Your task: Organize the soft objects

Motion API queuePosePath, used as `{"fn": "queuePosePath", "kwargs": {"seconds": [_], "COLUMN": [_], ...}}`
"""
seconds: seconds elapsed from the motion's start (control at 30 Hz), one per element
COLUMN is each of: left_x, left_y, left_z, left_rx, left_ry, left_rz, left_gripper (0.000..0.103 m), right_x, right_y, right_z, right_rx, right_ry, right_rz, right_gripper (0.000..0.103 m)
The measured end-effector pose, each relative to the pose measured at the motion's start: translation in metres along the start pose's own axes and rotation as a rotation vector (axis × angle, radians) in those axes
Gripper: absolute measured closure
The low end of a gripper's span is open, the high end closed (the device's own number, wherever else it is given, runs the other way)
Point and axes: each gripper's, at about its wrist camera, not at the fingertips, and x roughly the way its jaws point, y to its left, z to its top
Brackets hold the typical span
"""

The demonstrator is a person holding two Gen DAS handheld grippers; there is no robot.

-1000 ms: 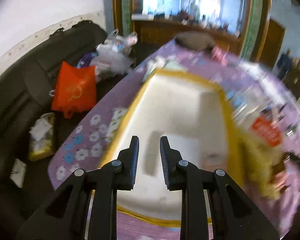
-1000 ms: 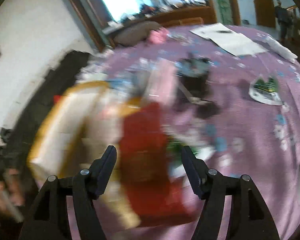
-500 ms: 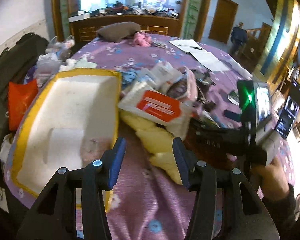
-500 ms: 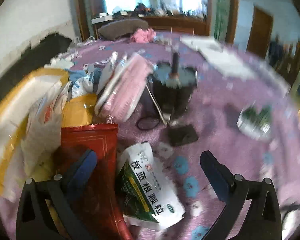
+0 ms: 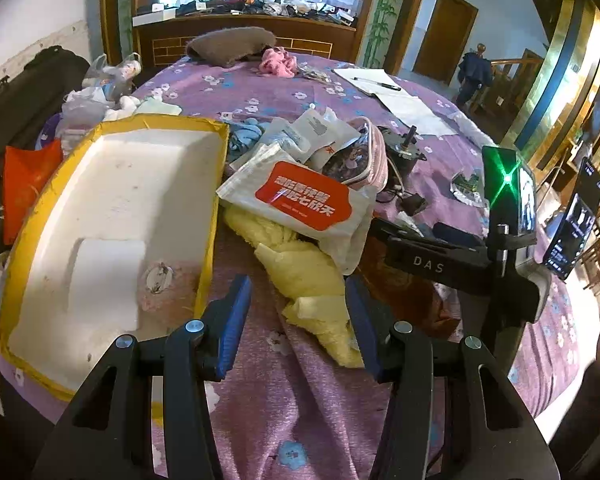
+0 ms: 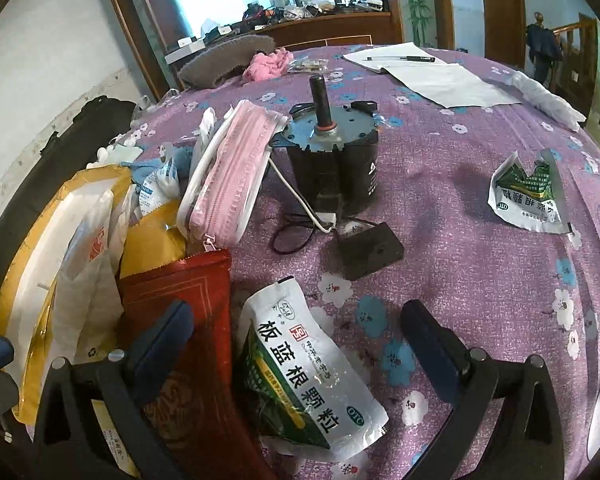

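A pile of soft packets lies on the purple flowered tablecloth [image 5: 316, 412]. A crumpled yellow cloth [image 5: 308, 276] lies just ahead of my open, empty left gripper [image 5: 298, 322]. A white pouch with a red label [image 5: 300, 200] rests on the cloth. A yellow-rimmed white foam box [image 5: 112, 216] stands to the left. My right gripper [image 6: 296, 340] is open and empty above a white and green medicine packet [image 6: 304, 376]. A red pouch [image 6: 184, 336] lies by its left finger. A pink zip bag [image 6: 232, 176] leans behind.
A black motor [image 6: 332, 160] with a cable and a small black block [image 6: 370, 250] stand mid-table. A torn green packet [image 6: 528, 196], papers with a pen [image 6: 428, 72], a pink cloth [image 6: 268, 62] and a grey cushion [image 6: 224, 60] lie farther back. An orange bag [image 5: 24, 184] sits left of the box.
My left gripper swung from over the foam box to the yellow cloth and opened wider. My right gripper opened wide and settled over the medicine packet.
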Motion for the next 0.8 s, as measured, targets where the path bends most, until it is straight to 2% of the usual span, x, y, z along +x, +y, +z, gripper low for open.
{"fn": "queuePosePath", "kwargs": {"seconds": [0.2,0.37,0.8], "left_x": [-0.001,0.003,0.01], "left_y": [0.002,0.012,0.016], "left_z": [-0.003,-0.001,-0.002], "left_rx": [0.009,-0.023,-0.03], "left_ry": [0.001,0.014,0.03], "left_rz": [-0.013,-0.025,-0.021], "left_gripper": [0.054,0.054,0.054], "right_x": [0.002,0.002,0.001], "right_y": [0.0,0.0,0.0], "right_z": [0.0,0.0,0.0], "right_rx": [0.0,0.0,-0.001], "right_ry": [0.001,0.001,0.002], "right_rz": [0.0,0.0,0.0], "right_gripper": [0.001,0.001,0.001]}}
